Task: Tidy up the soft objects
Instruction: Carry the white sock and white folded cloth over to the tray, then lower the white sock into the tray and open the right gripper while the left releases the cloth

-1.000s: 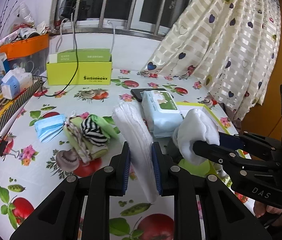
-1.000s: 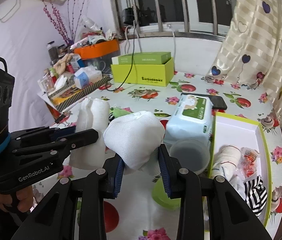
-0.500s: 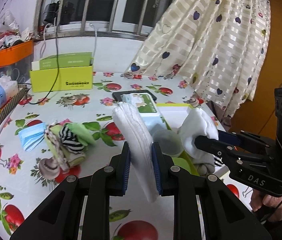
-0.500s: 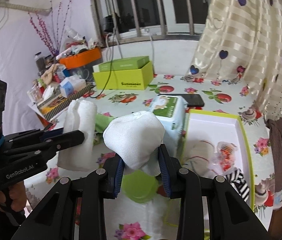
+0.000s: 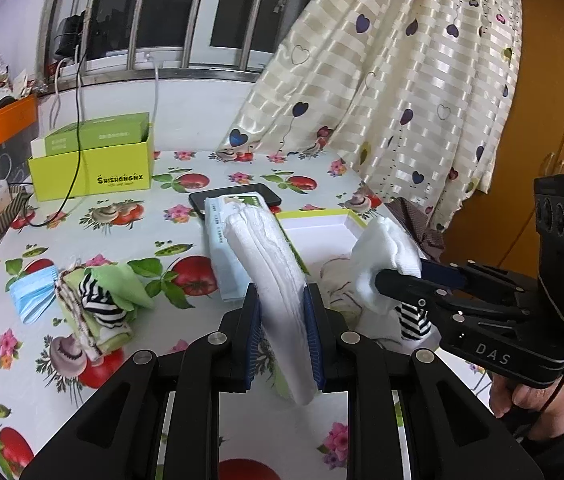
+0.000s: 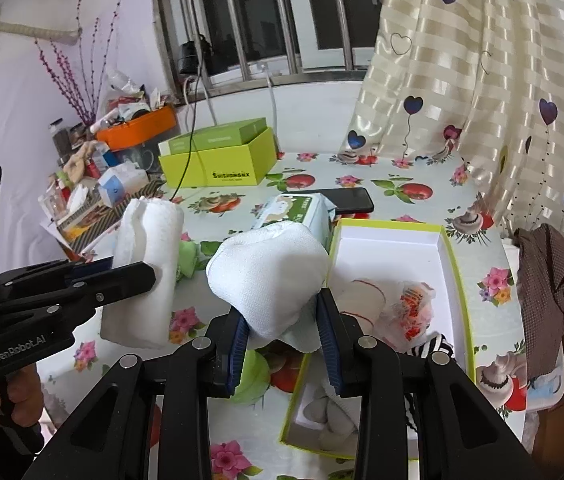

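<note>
My left gripper [image 5: 282, 344] is shut on a folded white towel [image 5: 265, 264] that stands upright between its blue pads. In the right wrist view the same towel [image 6: 145, 264] hangs from the left gripper [image 6: 149, 276] over the flowered tablecloth. My right gripper [image 6: 284, 344] is shut on a bunched white cloth [image 6: 269, 276], held above the left rim of a lime-edged white box [image 6: 456, 264]. The box holds a pale sock with a red line, a printed packet [image 6: 410, 312] and a striped sock [image 6: 434, 348]. The left wrist view shows the right gripper [image 5: 382, 280] and its cloth [image 5: 386, 252] over that box [image 5: 318, 232].
A wet wipes pack [image 6: 302, 208] and a black phone [image 6: 342, 200] lie behind the box. A sock pile [image 5: 97, 304] and a blue mask [image 5: 31, 292] sit at the left. A green lid [image 6: 251, 380] lies below the right gripper. A lime carton [image 6: 221, 164], clutter and a curtain line the back.
Both grippers have moved to the right across the table, each still holding its white cloth. The right gripper's cloth now hangs at the white box's rim rather than over the clear cup.
</note>
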Tool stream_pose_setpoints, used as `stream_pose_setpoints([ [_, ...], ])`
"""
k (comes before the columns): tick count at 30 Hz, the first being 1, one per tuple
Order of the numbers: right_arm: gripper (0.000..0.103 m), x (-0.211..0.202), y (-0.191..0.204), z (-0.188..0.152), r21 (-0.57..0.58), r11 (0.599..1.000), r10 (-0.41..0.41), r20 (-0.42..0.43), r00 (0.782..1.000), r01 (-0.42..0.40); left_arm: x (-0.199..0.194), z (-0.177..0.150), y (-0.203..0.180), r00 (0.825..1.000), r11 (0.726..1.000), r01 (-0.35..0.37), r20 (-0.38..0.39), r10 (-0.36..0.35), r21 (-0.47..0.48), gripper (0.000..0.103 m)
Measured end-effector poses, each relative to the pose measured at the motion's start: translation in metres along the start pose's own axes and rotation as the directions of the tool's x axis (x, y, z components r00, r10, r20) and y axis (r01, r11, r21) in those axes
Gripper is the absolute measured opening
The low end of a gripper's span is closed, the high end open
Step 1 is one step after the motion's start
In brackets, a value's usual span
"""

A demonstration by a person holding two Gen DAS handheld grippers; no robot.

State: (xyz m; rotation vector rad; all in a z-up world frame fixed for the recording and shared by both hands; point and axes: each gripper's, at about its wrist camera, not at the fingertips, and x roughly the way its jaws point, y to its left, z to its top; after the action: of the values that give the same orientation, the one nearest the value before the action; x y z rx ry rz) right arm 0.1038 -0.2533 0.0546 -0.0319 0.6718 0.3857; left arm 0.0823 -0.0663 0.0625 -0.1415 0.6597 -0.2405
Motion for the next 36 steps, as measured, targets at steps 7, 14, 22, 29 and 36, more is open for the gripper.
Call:
stream_pose_setpoints([
  [7, 0.032, -0.002, -0.019, 0.002, 0.018, 0.999, -0.032, 0.006, 0.999, 0.031, 0.008, 0.005, -0.009, 1.0, 1.0, 0.024, -0.009, -0.024, 0.017, 0.022],
  [14, 0.032, -0.003, -0.055, 0.006, 0.061, 0.994, -0.092, 0.012, 0.996, 0.091, 0.021, 0.012, -0.018, 0.999, 0.999, 0.04, -0.023, -0.039, 0.031, 0.022],
  [22, 0.032, 0.01, -0.092, 0.002, 0.104, 0.985, -0.136, -0.027, 0.99, 0.138, 0.034, 0.017, -0.027, 0.998, 0.998, 0.05, -0.042, -0.048, 0.041, 0.022],
  [29, 0.032, 0.029, -0.11, -0.003, 0.119, 0.981, -0.147, -0.068, 0.987, 0.155, 0.042, 0.019, -0.033, 0.997, 0.997, 0.051, -0.052, -0.048, 0.053, 0.022],
  [36, 0.032, 0.047, -0.119, -0.007, 0.106, 0.978, -0.166, -0.107, 0.98, 0.178, 0.052, 0.021, -0.038, 0.996, 0.997, 0.059, -0.07, -0.055, 0.058, 0.022],
])
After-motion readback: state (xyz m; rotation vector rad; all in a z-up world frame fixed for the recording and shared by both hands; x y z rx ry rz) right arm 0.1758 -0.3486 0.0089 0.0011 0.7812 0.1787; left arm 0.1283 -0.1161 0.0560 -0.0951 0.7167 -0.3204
